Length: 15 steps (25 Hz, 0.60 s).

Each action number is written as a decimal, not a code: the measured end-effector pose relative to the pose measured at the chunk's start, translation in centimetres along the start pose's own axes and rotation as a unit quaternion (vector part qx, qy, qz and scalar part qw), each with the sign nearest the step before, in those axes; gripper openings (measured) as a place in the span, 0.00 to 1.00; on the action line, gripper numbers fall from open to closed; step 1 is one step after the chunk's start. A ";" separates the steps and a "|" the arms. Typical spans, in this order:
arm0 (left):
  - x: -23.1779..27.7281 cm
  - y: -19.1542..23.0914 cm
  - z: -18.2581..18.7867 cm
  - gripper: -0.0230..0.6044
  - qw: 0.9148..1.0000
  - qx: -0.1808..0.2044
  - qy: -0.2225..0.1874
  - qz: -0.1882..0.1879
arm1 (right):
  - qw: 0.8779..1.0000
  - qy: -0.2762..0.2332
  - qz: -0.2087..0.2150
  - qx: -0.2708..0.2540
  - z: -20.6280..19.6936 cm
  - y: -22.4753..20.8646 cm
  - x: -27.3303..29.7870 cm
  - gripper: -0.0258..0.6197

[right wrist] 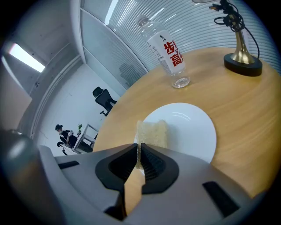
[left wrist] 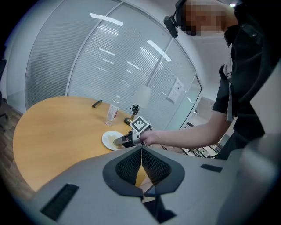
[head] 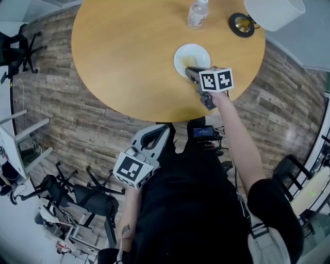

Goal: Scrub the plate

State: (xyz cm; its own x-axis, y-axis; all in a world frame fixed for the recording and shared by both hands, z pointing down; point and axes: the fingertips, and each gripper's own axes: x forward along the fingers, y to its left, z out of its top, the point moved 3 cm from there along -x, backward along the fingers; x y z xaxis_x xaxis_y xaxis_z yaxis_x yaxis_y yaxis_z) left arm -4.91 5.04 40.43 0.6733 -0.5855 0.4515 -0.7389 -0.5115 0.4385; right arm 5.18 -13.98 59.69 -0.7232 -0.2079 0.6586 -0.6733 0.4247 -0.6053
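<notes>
Now the right tongs (right wrist: 139, 148) pinch a yellow sponge (right wrist: 152, 132) that lies on the white plate (right wrist: 191, 129), near the right edge of the round surface (right wrist: 246, 110). Off the surface, the left tongs (left wrist: 141, 154) are closed together and hold nothing.

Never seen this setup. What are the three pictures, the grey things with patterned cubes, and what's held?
A person holds a two-jaw gripper in each hand; the cubes belong to them. One camera looks down from the person's head; one rides on each gripper. On the round table are a white plate, a bottle and a lamp. The right gripper is shut on a yellowish sponge lying on the plate. The left gripper, shut and empty, is off the table, by the person's body.
</notes>
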 end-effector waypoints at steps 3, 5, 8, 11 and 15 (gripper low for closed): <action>-0.1 0.4 0.3 0.06 1.000 0.002 -0.005 0.003 | 1.000 -0.001 0.002 0.001 0.7 -0.5 0.4 0.09; -0.1 0.6 0.3 0.06 1.000 0.002 -0.006 0.006 | 1.000 -0.004 0.002 0.003 1.4 -1.0 0.5 0.09; -0.3 0.9 0.4 0.06 1.000 -0.001 -0.004 0.011 | 1.000 -0.014 0.005 0.012 2.6 -1.8 0.5 0.09; -0.5 1.2 0.4 0.06 1.000 -0.001 -0.004 0.014 | 0.999 -0.029 0.008 0.027 4.2 -2.6 0.4 0.09; -0.8 1.5 0.1 0.06 1.000 -0.005 -0.001 0.020 | 0.999 -0.035 -0.010 0.019 6.0 -3.7 0.5 0.09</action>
State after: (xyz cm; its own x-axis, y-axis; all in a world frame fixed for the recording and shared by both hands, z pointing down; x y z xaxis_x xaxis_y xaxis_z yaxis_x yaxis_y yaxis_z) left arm -6.55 4.65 40.69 0.6426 -0.6072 0.4673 -0.7654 -0.4811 0.4274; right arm 6.40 -20.90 59.55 -0.7174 -0.2780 0.6387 -0.6923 0.3863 -0.6095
